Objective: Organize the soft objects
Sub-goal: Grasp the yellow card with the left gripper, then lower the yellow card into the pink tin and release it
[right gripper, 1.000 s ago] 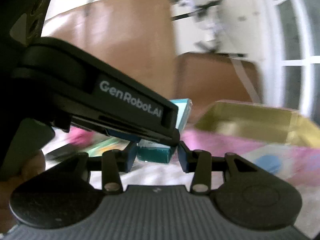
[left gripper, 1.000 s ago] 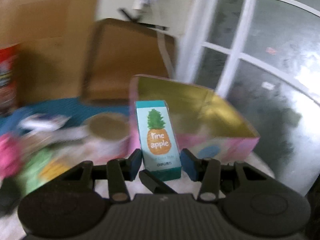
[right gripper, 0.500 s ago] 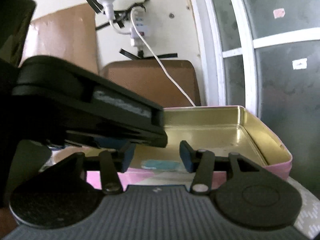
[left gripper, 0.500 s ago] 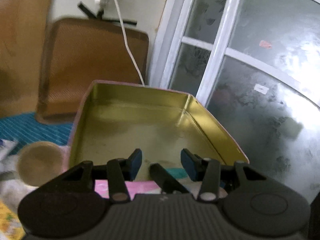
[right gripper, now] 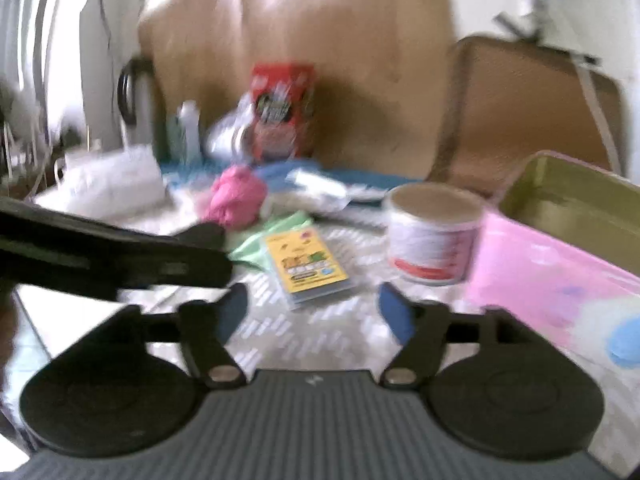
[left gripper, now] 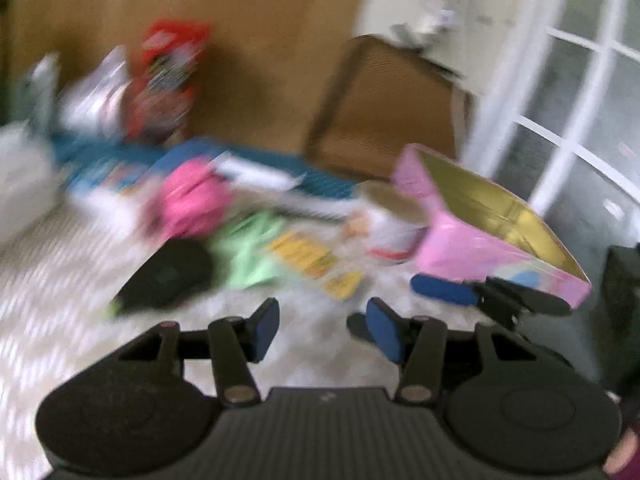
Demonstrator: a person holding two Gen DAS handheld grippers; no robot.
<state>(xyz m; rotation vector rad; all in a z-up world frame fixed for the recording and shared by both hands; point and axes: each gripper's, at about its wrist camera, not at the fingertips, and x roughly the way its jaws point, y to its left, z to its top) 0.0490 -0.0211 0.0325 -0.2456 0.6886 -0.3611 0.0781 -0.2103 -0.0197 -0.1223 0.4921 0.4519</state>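
A pink tin box [left gripper: 480, 248] with a gold inside stands open at the right; it also shows in the right wrist view [right gripper: 560, 280]. A pink soft bundle [left gripper: 192, 204] [right gripper: 236, 196], a green pack [left gripper: 252, 248] [right gripper: 276, 228] and a yellow pack [left gripper: 316, 260] [right gripper: 308, 264] lie on the white cloth. My left gripper [left gripper: 320, 332] is open and empty above the cloth. My right gripper [right gripper: 312, 312] is open and empty just short of the yellow pack. Both views are blurred.
A white round tub [right gripper: 432, 236] stands beside the tin. A red box [right gripper: 280, 112], bottles [right gripper: 188, 128] and a white pack [right gripper: 108, 176] stand at the back by a brown board. A black object [left gripper: 168, 276] lies left of the green pack.
The pineapple box that stood between my left fingers is gone from view. Both grippers have swung left from the tin toward the pile, and both stand wider open.
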